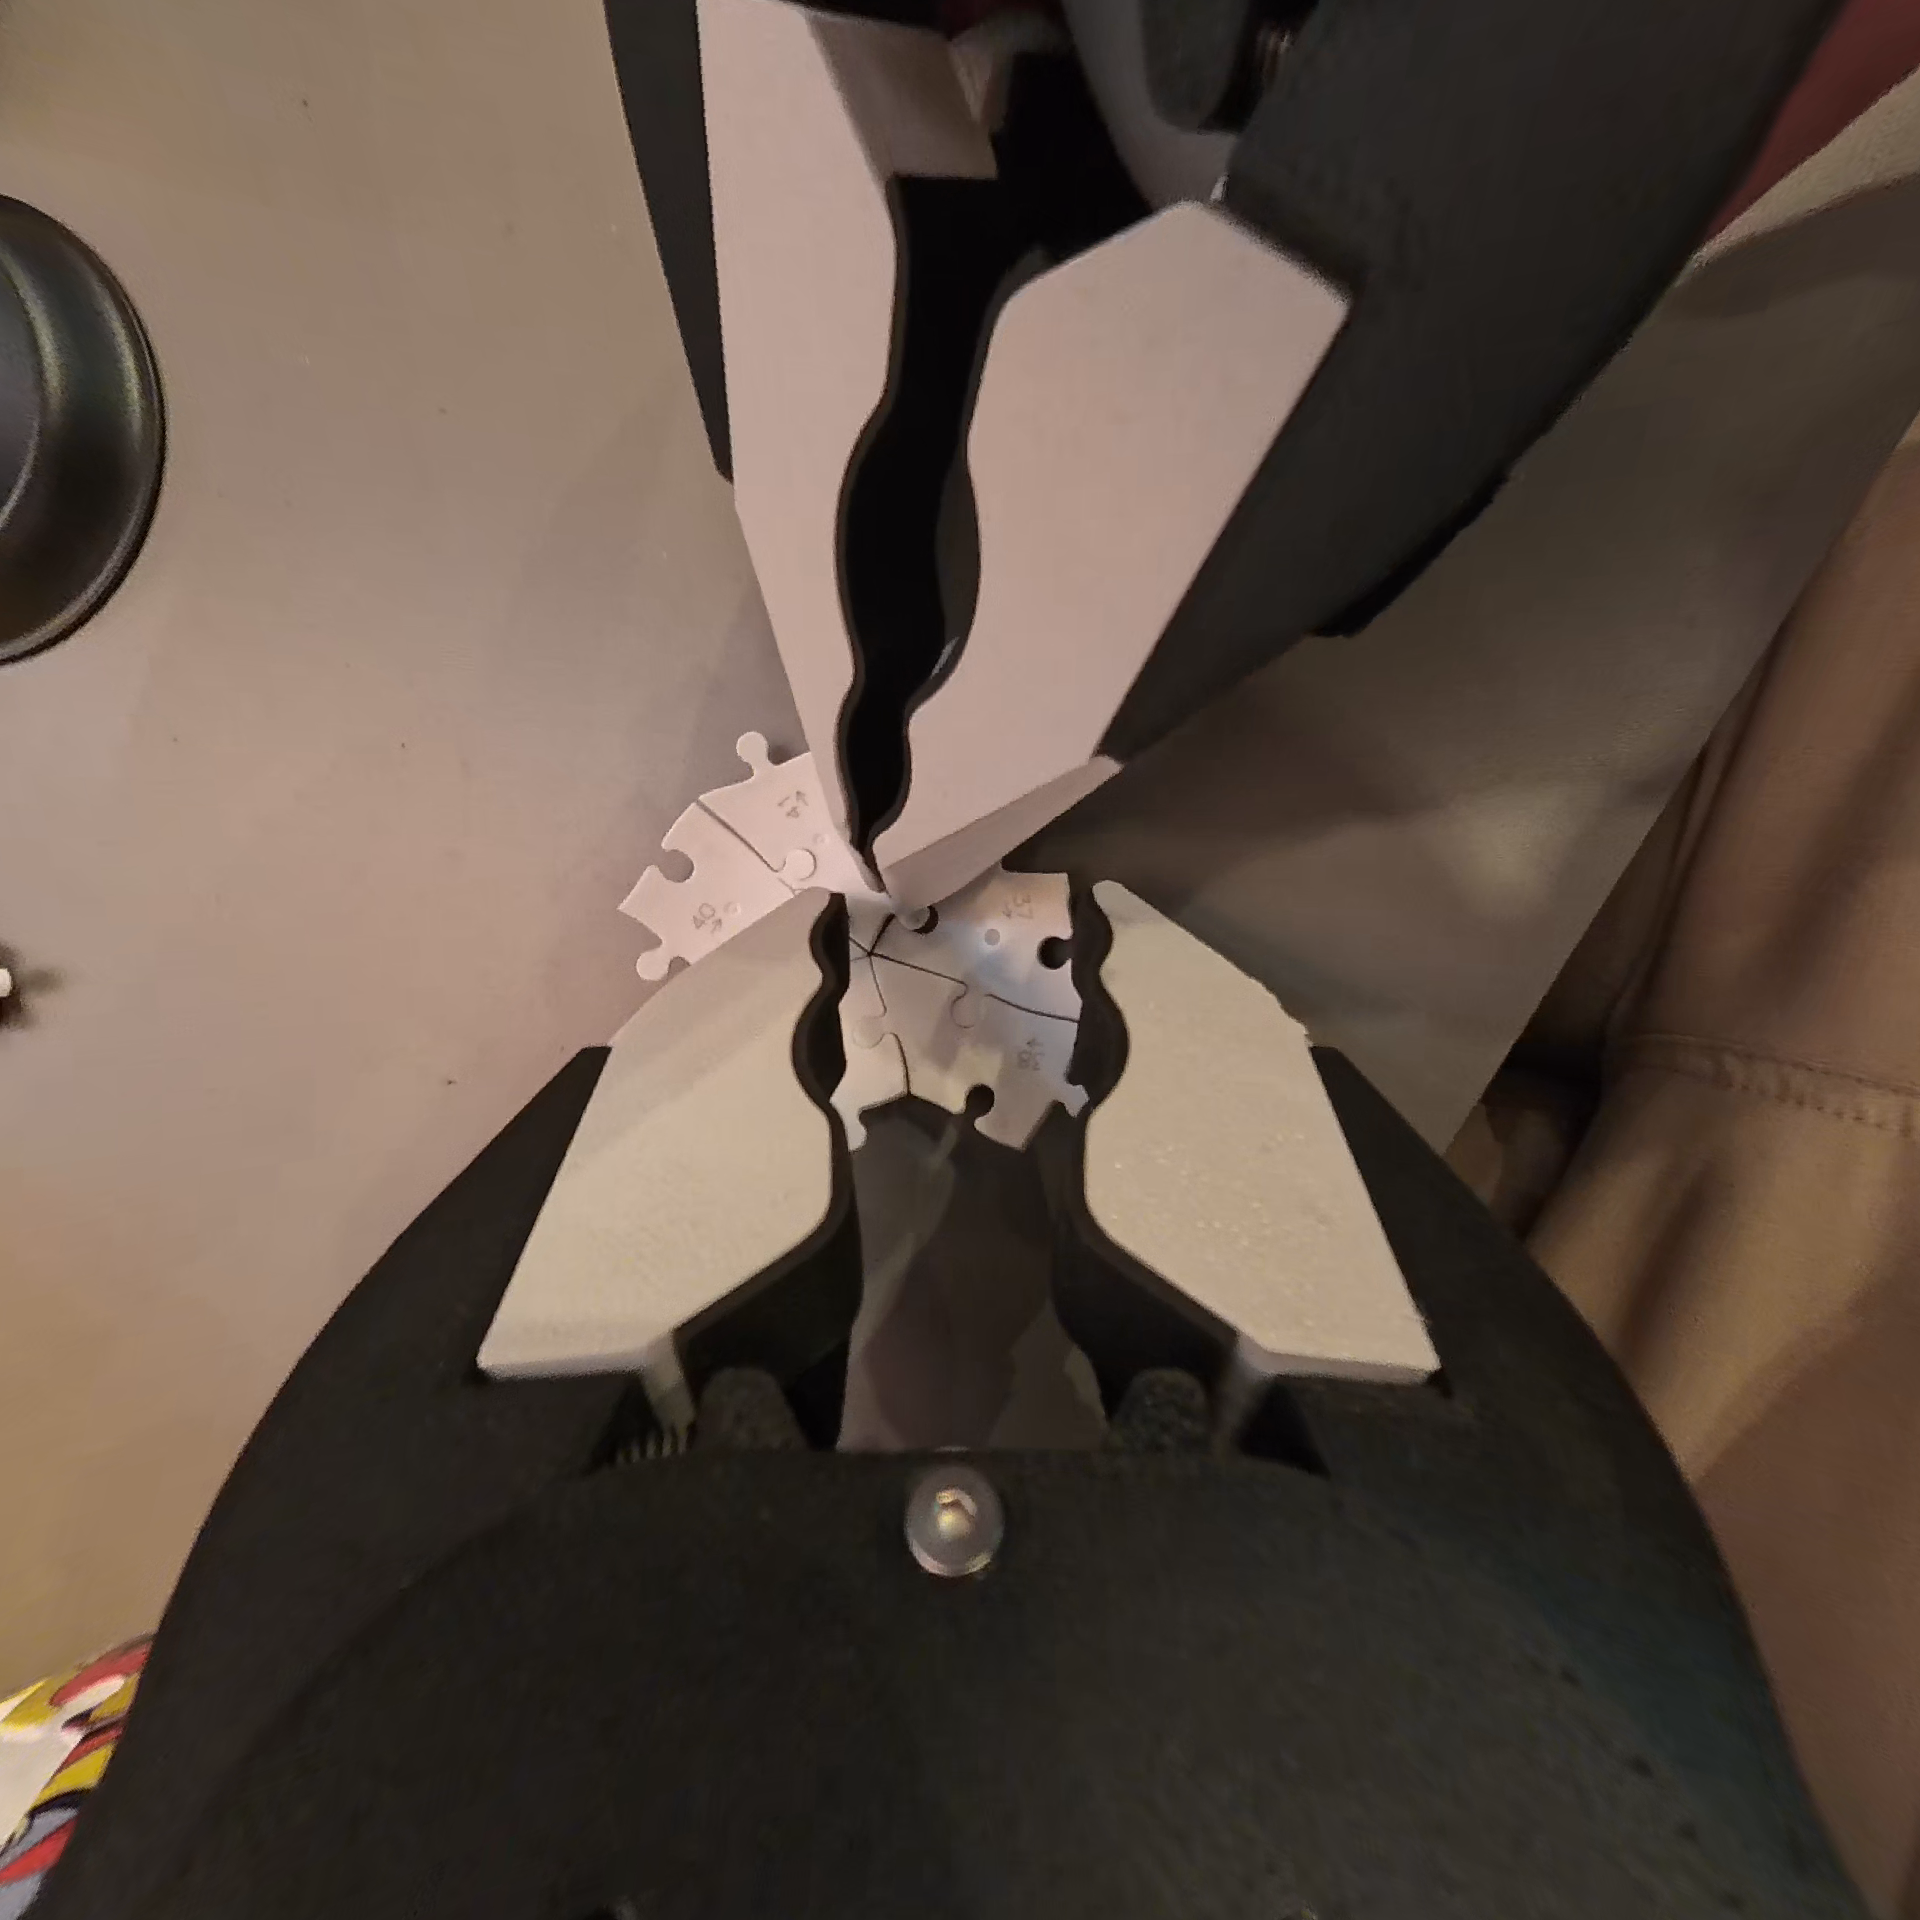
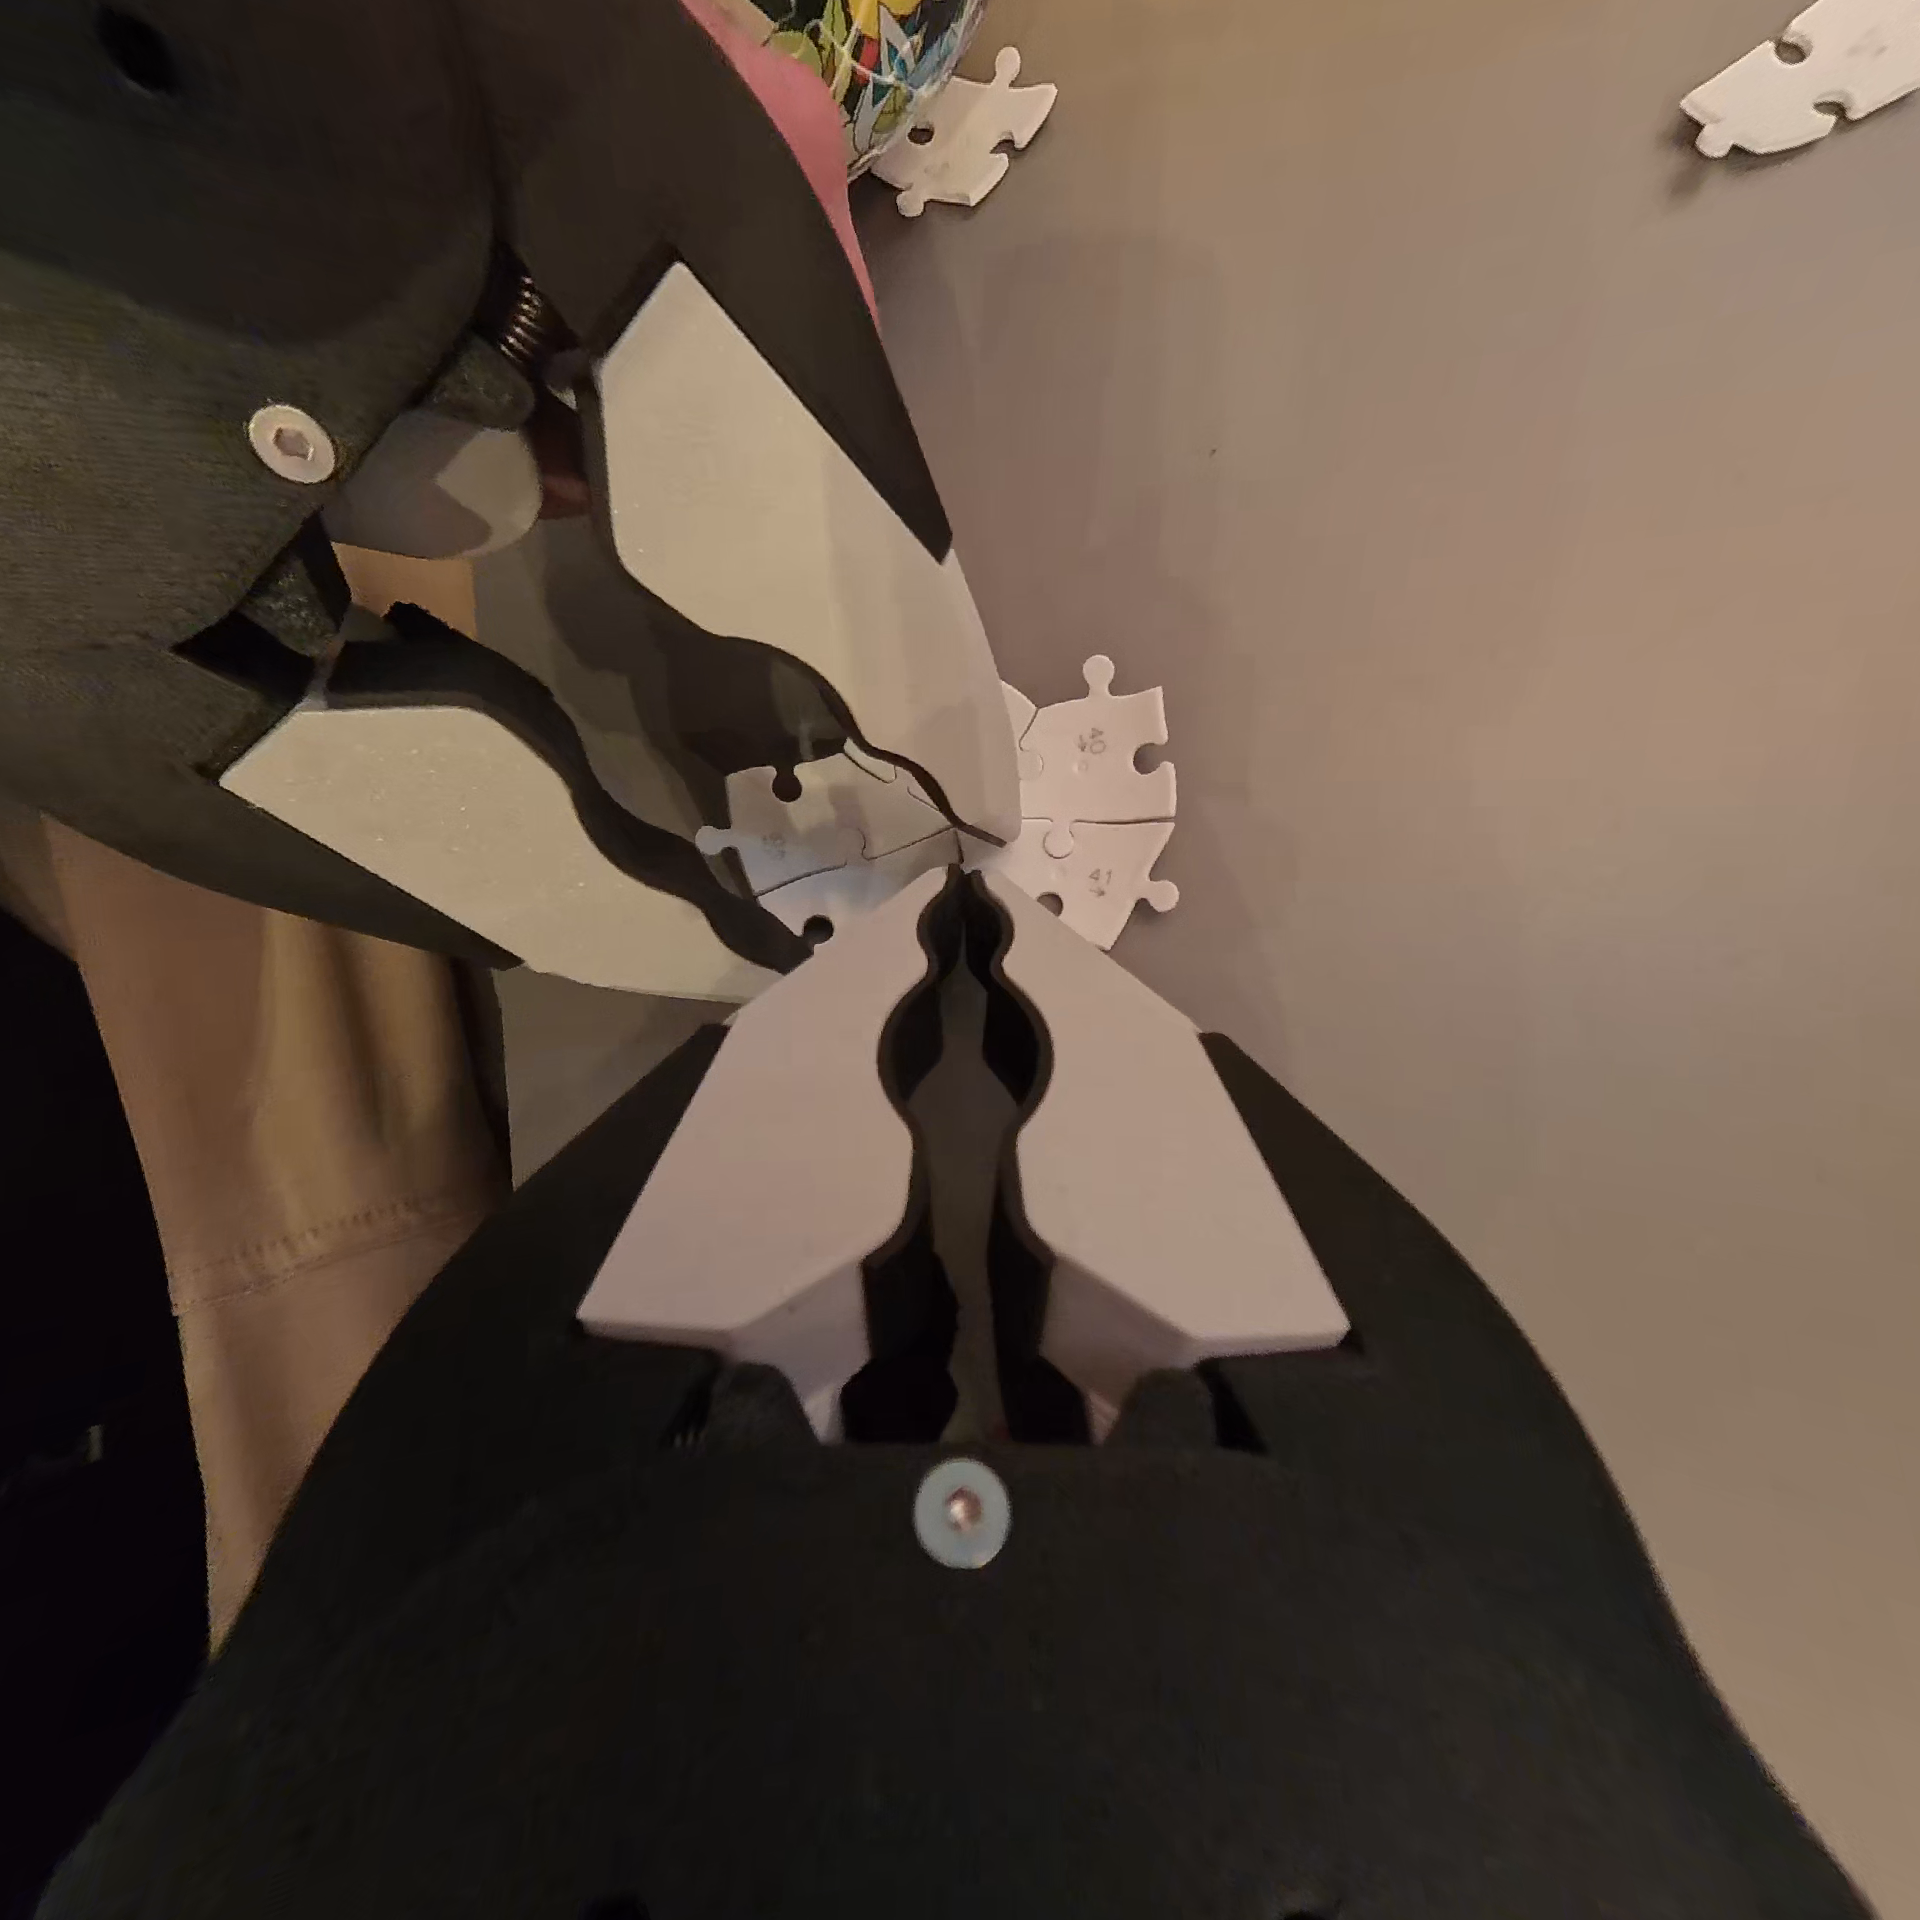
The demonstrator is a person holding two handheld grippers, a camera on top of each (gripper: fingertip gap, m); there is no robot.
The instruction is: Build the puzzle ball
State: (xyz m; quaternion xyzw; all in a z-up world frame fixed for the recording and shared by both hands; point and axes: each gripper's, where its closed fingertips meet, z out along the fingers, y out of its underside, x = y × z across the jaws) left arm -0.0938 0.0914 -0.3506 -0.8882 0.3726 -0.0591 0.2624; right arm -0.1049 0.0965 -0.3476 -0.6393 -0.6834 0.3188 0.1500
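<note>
A cluster of several joined white puzzle pieces (image 1: 987, 987) shows its blank numbered backs; it also shows in the right wrist view (image 2: 1101, 769). My left gripper (image 1: 961, 935) is shut on this cluster, one finger on each side of it, and holds it above the grey table. It enters the right wrist view (image 2: 888, 883) from the left. My right gripper (image 2: 966, 883) has its jaws closed, and the tips pinch the cluster's edge near the middle, by the two outer pieces. It comes down from the top in the left wrist view (image 1: 878, 883).
The colourful part-built ball (image 2: 904, 62) stands at the far edge, and shows at the lower left in the left wrist view (image 1: 62, 1745). Loose white pieces (image 2: 966, 130) lie beside it and at the far right (image 2: 1808, 83). A black round object (image 1: 52, 436) sits left. A person's beige trousers (image 1: 1766, 1143) are close.
</note>
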